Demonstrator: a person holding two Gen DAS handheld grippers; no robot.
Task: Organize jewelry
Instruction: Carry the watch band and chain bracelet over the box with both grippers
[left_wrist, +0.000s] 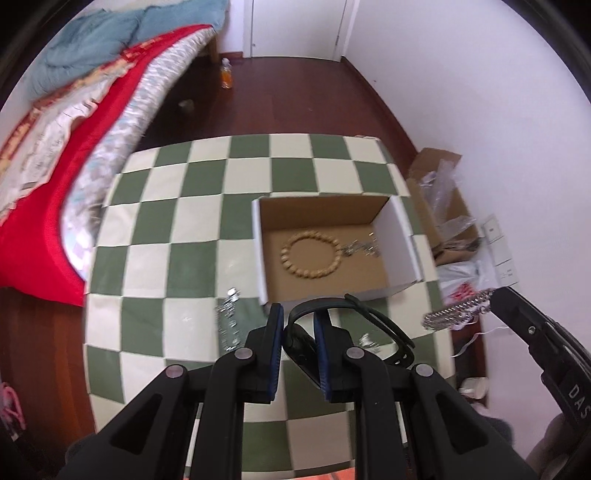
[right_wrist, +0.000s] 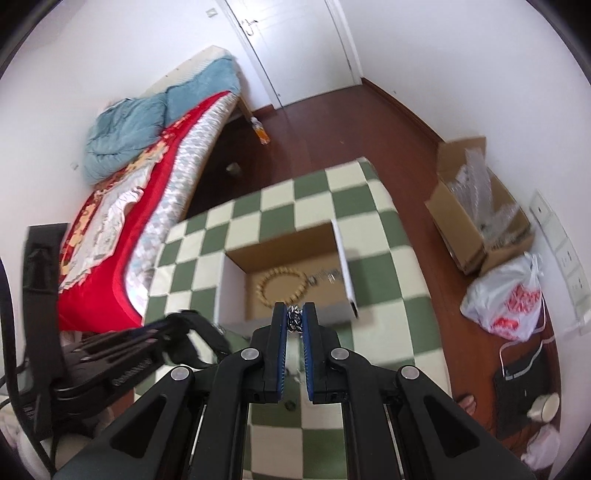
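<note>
My left tongs (left_wrist: 299, 314) pinch a black strap watch (left_wrist: 354, 325); my right tongs (right_wrist: 294, 314) clamp a silver chain bracelet (right_wrist: 294, 320) near the open cardboard box (left_wrist: 399, 236).

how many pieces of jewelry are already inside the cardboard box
2: a tan beaded bracelet lying flat on the floor of the open cardboard box, and a silver chain piece beside it, toward the box's right wall. More could be hidden behind the near wall.

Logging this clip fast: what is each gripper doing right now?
Left gripper: shut on the black wristband.
Right gripper: shut on the silver chain.
</note>
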